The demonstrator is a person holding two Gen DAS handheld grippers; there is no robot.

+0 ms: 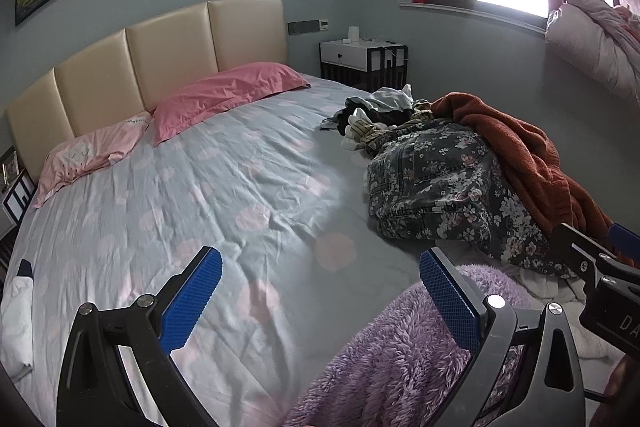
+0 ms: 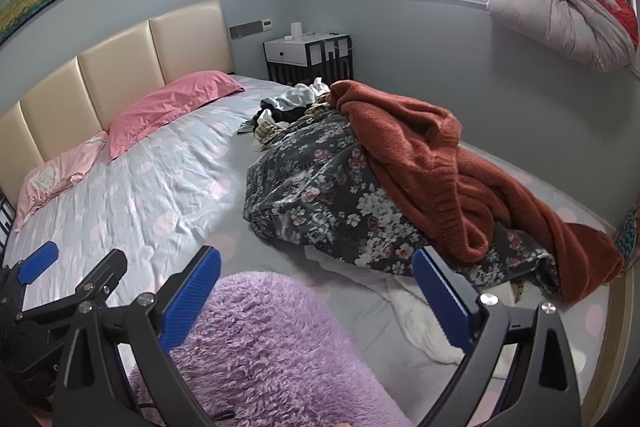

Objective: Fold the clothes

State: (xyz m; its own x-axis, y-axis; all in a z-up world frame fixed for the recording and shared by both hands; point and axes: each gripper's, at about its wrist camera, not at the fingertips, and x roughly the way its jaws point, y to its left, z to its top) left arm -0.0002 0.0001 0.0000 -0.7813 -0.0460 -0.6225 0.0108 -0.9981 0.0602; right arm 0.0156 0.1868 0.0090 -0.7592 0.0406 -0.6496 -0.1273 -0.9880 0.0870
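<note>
Left wrist view: the left gripper (image 1: pixel 320 291) hangs over a bed (image 1: pixel 224 187) with its blue jaws wide apart and nothing between them. All places here are given from the lilac fleece (image 1: pixel 384 355), a fluffy garment lying on the near edge of the bed, just below and beside the gripper's right-hand jaw, apparently not touching it. Beyond the fleece lies a crumpled floral garment (image 1: pixel 432 187), with a rust fleece (image 1: pixel 520 155) draped over its far side, and farther still a small heap of dark and white clothes (image 1: pixel 376 111). The right gripper (image 1: pixel 600 267) shows at the edge, just past the fleece. Right wrist view: the right gripper (image 2: pixel 316 291) also has its jaws fully apart and empty, and the lilac fleece (image 2: pixel 264 339) lies directly under it, spreading toward the left jaw. A white cloth (image 2: pixel 420 323) lies flat beside the fleece, running under the floral garment (image 2: pixel 328 199), and the rust fleece (image 2: pixel 440 179) sits beyond that. The left gripper (image 2: pixel 60 279) is beside the fleece's left edge. The lilac fleece looks soft, light and thick-piled, so it should sag and bunch rather than slide; a hem or corner at each end seems the best hold, one per gripper.
</note>
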